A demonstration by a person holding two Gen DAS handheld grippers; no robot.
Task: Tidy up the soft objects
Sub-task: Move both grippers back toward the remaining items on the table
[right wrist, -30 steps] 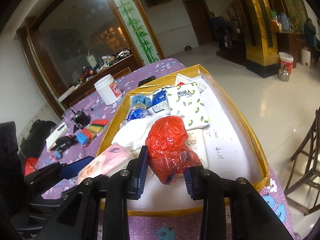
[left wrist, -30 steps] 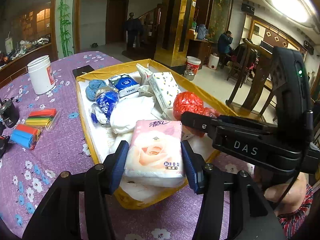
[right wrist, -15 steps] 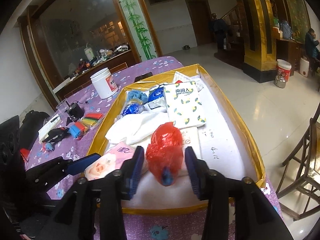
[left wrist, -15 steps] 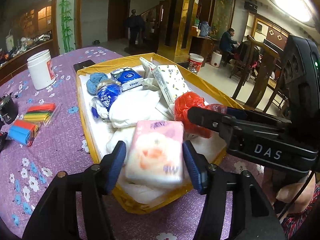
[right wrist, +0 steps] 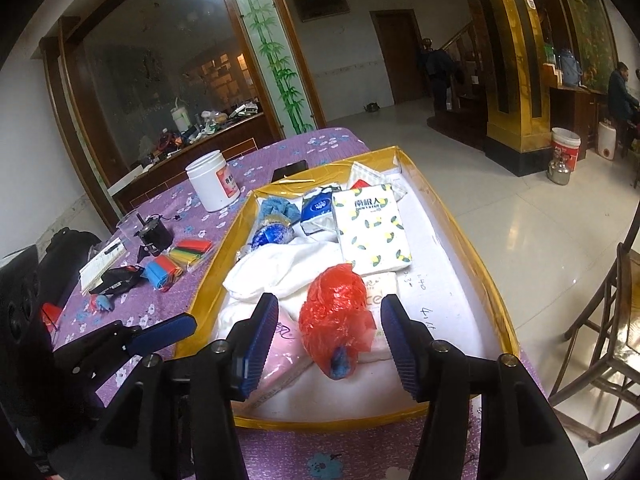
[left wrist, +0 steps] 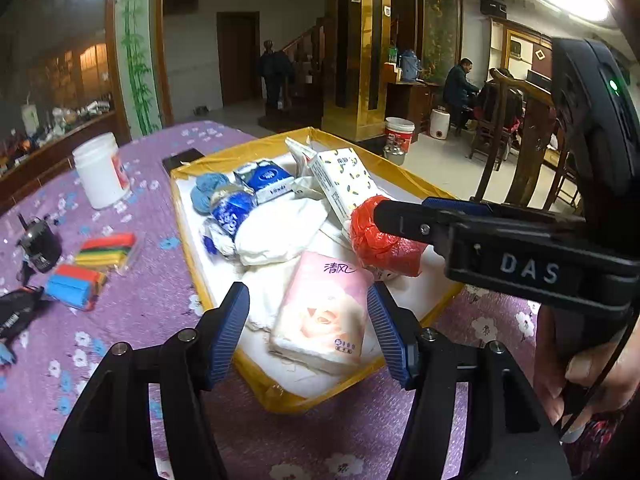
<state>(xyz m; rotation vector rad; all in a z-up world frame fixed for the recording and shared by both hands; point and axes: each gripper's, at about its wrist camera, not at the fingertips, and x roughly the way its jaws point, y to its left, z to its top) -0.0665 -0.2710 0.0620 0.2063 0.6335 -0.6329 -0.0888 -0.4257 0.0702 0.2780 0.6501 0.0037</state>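
Right gripper [right wrist: 329, 346] fingers have just been opening; the red plastic bag [right wrist: 335, 316] lies loose between them, long axis running straight ahead. Left gripper [left wrist: 308, 330] fingers also parted, clear of the pink tissue pack [left wrist: 323, 312] lying lengthwise between them in the yellow-rimmed tray [right wrist: 476, 264].

Both wrist views — tray [left wrist: 404, 176] close below

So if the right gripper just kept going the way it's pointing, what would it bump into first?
Most likely the red plastic bag, which lies in the tray between the right gripper's open jaws, clear of both pads. Depth is hard to judge.
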